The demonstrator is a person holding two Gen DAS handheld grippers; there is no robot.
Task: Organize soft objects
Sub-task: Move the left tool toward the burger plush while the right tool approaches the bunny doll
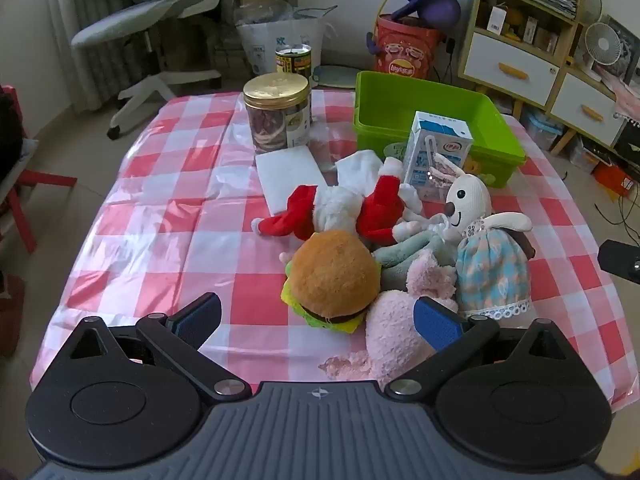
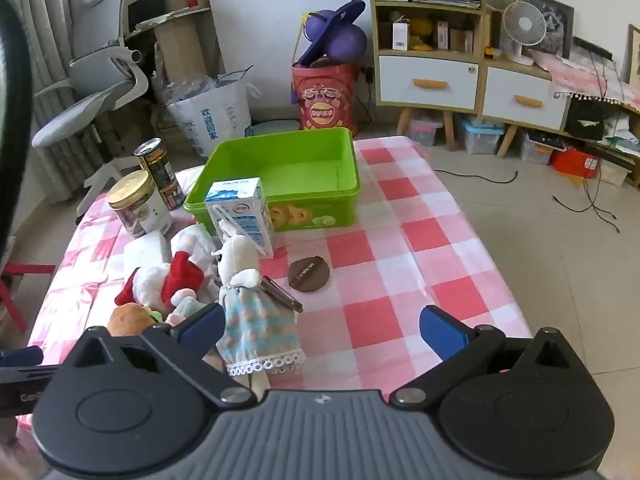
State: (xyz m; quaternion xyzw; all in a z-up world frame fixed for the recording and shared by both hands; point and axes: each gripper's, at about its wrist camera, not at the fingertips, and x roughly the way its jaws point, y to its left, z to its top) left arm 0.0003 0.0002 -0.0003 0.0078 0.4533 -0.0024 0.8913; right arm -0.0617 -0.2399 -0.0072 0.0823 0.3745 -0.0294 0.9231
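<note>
Nearest, the left tongs (image 1: 318, 322) and right tongs (image 2: 322, 330) are held wide, nothing gripped. Beyond, the plush toys (image 1: 384, 248) are heaped on the surface (image 1: 168, 224); further off, the green bin (image 2: 288, 168) is seen empty, so nothing is sorted yet.

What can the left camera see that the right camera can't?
Only the left view shows the pink plush beside the burger. Only the right view shows the brown disc on the cloth. Both show the green bin, milk carton, bunny doll and gold-lid jar.
</note>
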